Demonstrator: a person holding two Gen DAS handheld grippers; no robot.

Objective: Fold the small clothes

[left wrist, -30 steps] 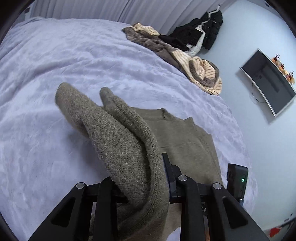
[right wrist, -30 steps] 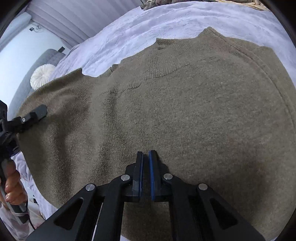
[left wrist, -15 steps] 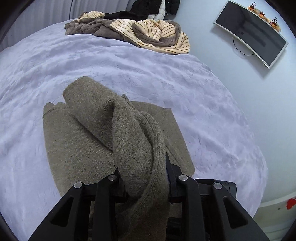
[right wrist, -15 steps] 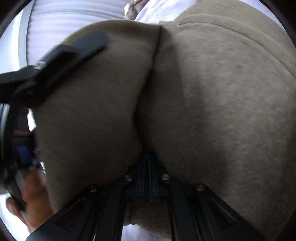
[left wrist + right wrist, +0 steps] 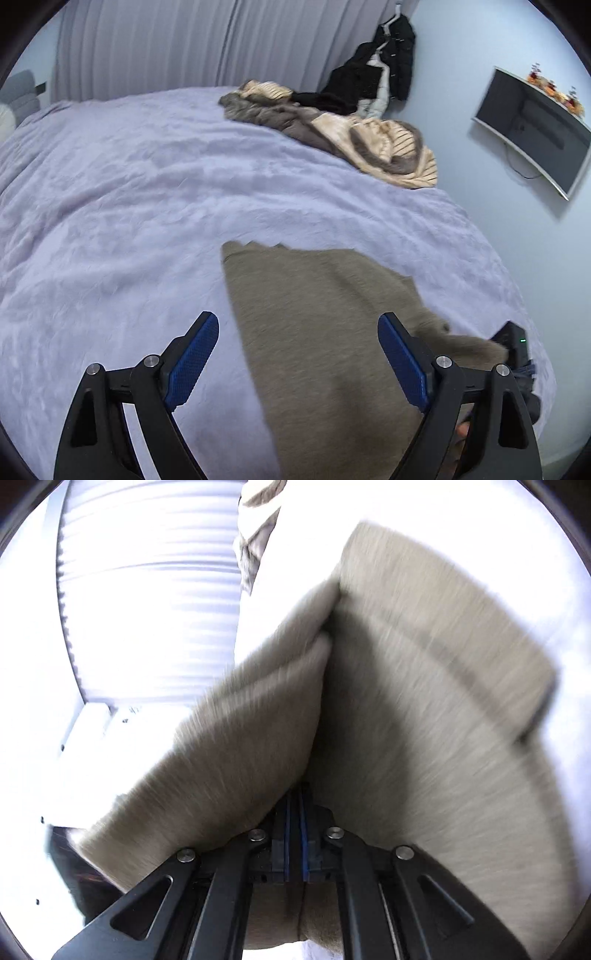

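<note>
An olive-brown knitted sweater [image 5: 317,332] lies folded on the lilac bedspread [image 5: 129,206]. My left gripper [image 5: 297,350] hovers above its left part, jaws opening wide, blue pads [image 5: 192,362] apart and pressing on nothing. At the sweater's right edge, the right gripper's black body [image 5: 515,347] shows, pinching a bunched bit of the knit. In the right wrist view the sweater [image 5: 424,720] fills the frame, blurred, draped in a fold over my right gripper [image 5: 295,812], which is shut on the fabric.
A heap of brown and striped beige clothes [image 5: 340,133] lies at the bed's far right corner, with a black jacket [image 5: 376,77] hanging behind it. A wall screen [image 5: 535,129] hangs to the right. Pleated curtains [image 5: 184,44] close off the back.
My left gripper let go of the sweater sleeve it was carrying and opened wide; the fabric now lies flat below it. The right gripper swung and rolled, its view washed out and blurred.
</note>
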